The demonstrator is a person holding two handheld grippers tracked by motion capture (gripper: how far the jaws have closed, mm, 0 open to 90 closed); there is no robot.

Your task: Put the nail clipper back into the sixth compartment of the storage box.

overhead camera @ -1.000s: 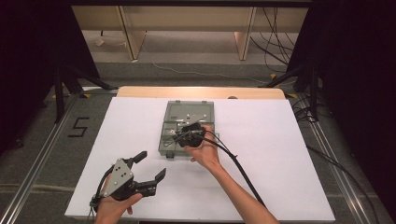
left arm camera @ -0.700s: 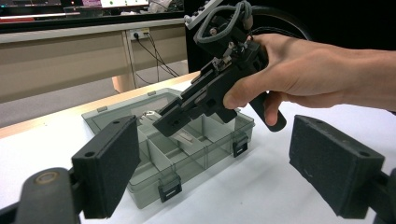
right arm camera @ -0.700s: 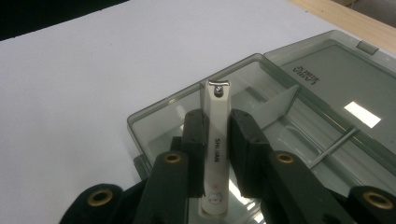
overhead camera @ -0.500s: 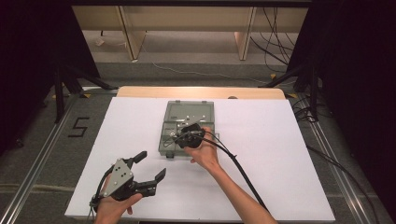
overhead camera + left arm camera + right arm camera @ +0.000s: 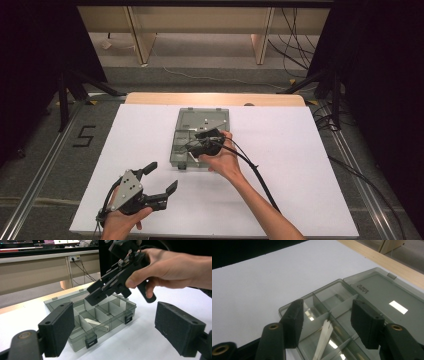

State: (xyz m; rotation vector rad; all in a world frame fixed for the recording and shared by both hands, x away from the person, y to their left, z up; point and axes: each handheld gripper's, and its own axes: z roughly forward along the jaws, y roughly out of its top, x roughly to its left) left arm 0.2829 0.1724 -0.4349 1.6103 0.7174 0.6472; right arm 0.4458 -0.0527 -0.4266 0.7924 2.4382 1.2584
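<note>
Box: a grey see-through box (image 5: 200, 137) lies on the desk (image 5: 300, 150), just past its middle, toward 12 o'clock from the person.
Lid: the lid (image 5: 387, 297) is swung fully open and lies flat at the box's 12 o'clock side; a small printed mark sits near its hinge edge.
Compartments: thin walls split the tray into several cells; two latches (image 5: 91, 341) hang at the near edge.
Contents: pale flat strips (image 5: 323, 338) lie slanted in one cell, right below the right hand-held gripper; another pale strip (image 5: 91, 321) shows in a near cell. The other cells in sight look bare.
Right hand-held gripper: the right hand-held gripper (image 5: 327, 321) hangs over the tray, tilted down, at the box's 5 o'clock corner in the high view. Its jaws have just been opening and stand apart; they grip nothing, the strips lying loose beneath the gap.
Left hand-held gripper: the left hand-held gripper (image 5: 160, 177) is at 7 o'clock from the box, well apart from it, above bare desk, jaws wide and empty.
</note>
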